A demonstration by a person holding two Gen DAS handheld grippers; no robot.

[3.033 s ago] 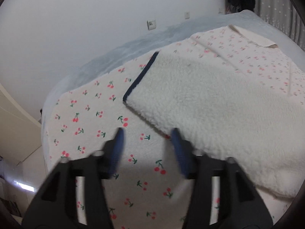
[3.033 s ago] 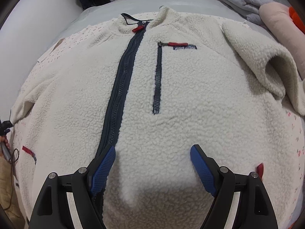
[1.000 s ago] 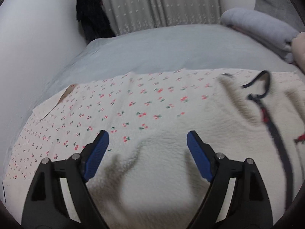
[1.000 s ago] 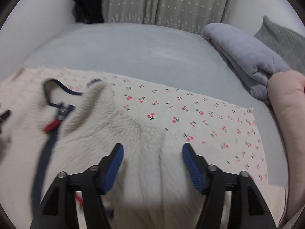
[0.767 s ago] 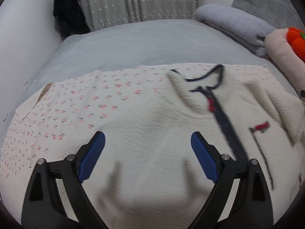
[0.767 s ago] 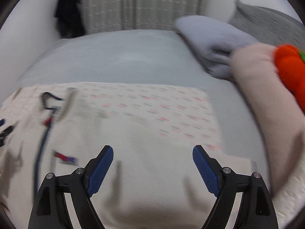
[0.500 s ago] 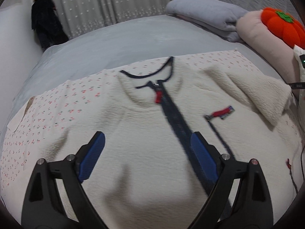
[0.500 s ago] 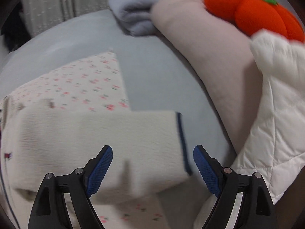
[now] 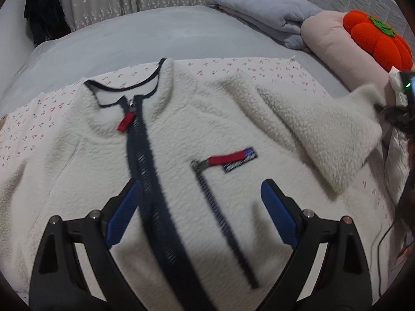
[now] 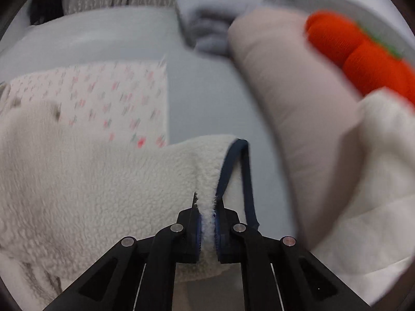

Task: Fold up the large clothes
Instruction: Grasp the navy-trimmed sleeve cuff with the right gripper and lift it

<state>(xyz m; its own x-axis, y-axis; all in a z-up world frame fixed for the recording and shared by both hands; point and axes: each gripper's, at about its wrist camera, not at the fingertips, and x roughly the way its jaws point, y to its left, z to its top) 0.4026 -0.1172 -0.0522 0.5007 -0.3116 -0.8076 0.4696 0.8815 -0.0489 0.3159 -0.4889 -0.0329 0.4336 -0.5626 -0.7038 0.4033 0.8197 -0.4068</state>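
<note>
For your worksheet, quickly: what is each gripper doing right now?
Left gripper: open, holding nothing, above the fleece jacket.
Right gripper: closed on the jacket's sleeve cuff.

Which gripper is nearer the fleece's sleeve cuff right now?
Right. The right gripper is shut on the sleeve cuff of the fleece jacket. The left gripper hangs open over the jacket's chest, straddling the front zipper.
</note>
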